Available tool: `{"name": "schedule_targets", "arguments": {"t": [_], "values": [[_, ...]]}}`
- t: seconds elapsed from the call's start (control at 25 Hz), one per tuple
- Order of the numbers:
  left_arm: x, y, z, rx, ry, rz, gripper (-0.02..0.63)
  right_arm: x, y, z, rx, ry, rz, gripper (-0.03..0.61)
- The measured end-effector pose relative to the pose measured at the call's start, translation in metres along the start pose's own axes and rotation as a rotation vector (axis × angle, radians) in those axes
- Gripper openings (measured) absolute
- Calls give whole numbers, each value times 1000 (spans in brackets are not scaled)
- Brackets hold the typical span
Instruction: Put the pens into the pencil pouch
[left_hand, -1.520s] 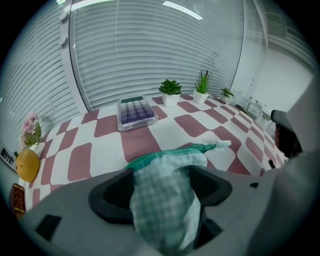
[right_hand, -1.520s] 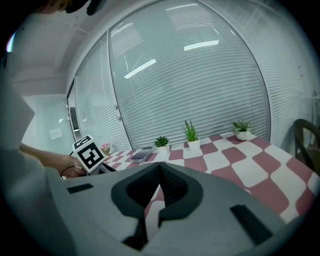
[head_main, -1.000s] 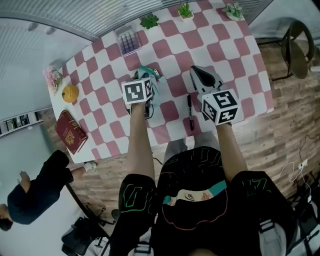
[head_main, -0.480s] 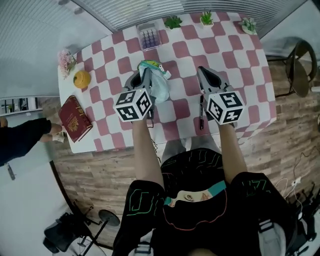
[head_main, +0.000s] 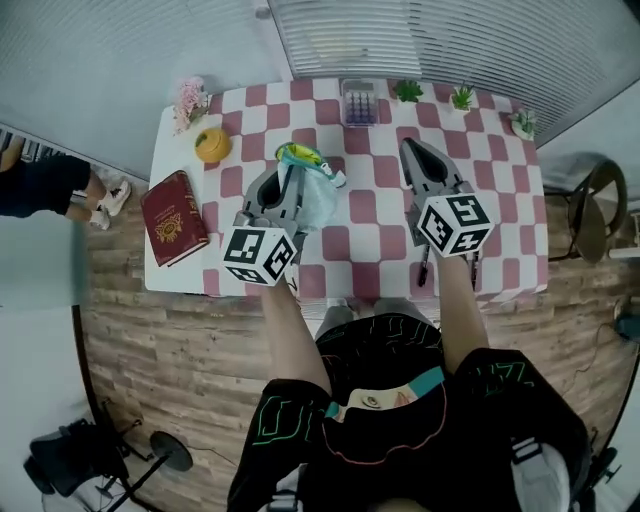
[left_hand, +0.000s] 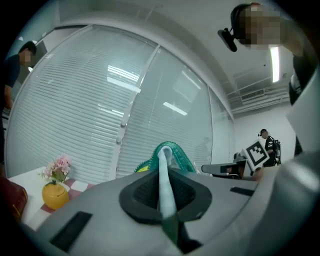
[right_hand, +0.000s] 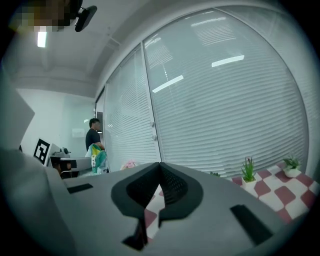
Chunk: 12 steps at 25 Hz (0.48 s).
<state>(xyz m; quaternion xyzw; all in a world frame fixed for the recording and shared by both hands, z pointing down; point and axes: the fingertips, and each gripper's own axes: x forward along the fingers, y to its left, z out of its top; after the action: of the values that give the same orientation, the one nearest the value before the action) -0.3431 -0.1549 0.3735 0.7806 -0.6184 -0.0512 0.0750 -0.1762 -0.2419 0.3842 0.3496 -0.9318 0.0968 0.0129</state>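
L: my left gripper (head_main: 281, 188) pinches the pencil pouch (head_main: 314, 196) above the table (head_main: 372, 250) | R: right gripper (head_main: 413, 152) closed, empty | pen (head_main: 424, 272) on table beneath right gripper, long axis toward me; right hand nearer

The left gripper (head_main: 281, 180) swings up to level, lifting the pinched pencil pouch (head_main: 312, 196) off the table (head_main: 500, 200) — the closed right gripper (head_main: 412, 150) rises too.

Head view looks steeply down on the pink-and-white checked table (head_main: 365, 205); both gripper views face level (toward slatted white blinds (right_hand: 225, 115)), sharing the green fabric pouch (left_hand: 175, 150).
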Motion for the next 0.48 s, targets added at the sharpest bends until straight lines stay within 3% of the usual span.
{"name": "schedule_targets", "arguments": {"t": [0.16,0.36,0.48], "values": [[-25,7,29,28,-112,-67,6,15,32,32,-65,-75,64,-5],[-45,3,47,71,-161,-210,6,22,79,61,-125,-165,216,-3],[-54,2,59,83,-194,-295,6,26,102,72,-155,-187,313,57]]}}
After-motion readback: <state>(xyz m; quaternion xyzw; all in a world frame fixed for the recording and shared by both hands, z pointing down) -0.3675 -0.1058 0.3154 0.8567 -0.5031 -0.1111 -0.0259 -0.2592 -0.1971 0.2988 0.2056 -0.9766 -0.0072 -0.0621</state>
